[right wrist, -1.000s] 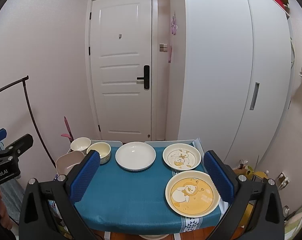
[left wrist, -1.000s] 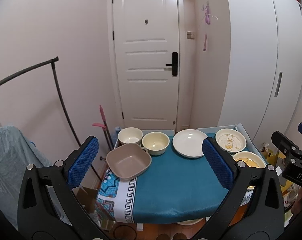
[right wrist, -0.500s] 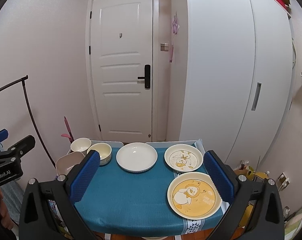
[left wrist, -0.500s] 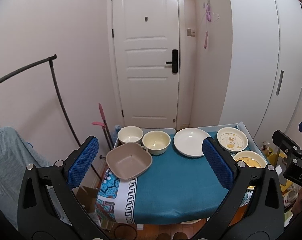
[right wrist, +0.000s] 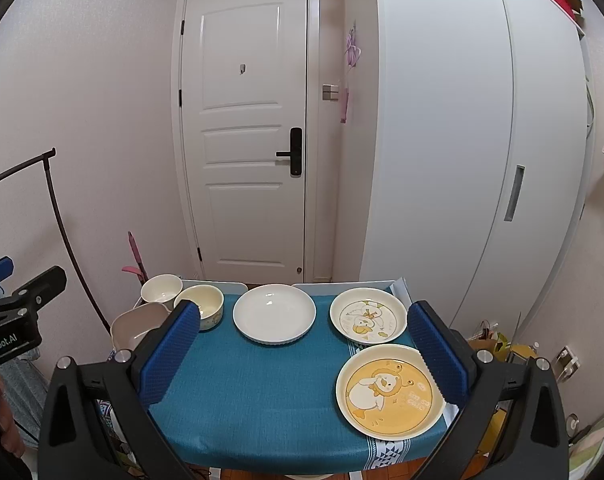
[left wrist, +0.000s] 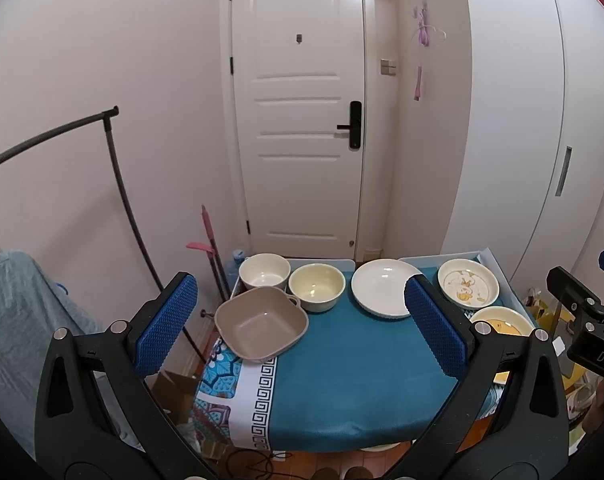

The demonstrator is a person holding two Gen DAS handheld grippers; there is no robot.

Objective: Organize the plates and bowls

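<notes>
Two grippers hang wide open and empty, short of the table (right wrist: pixel 261 412). Right gripper (right wrist: pixel 304 354) is nearer the yellow duck plate (right wrist: pixel 390 392), at its four o'clock; left gripper (left wrist: pixel 299 326) has the tan square bowl (left wrist: pixel 261 323) at ten o'clock.

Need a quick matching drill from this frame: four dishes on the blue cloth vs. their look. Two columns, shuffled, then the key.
1. square bowl
2. plain plate
3. near right plate
4. far left bowl

A. yellow with duck picture
B. white, round, deep
C. taupe, with handles
D. white, no picture

Pairs: 1-C, 2-D, 3-A, 4-B
</notes>
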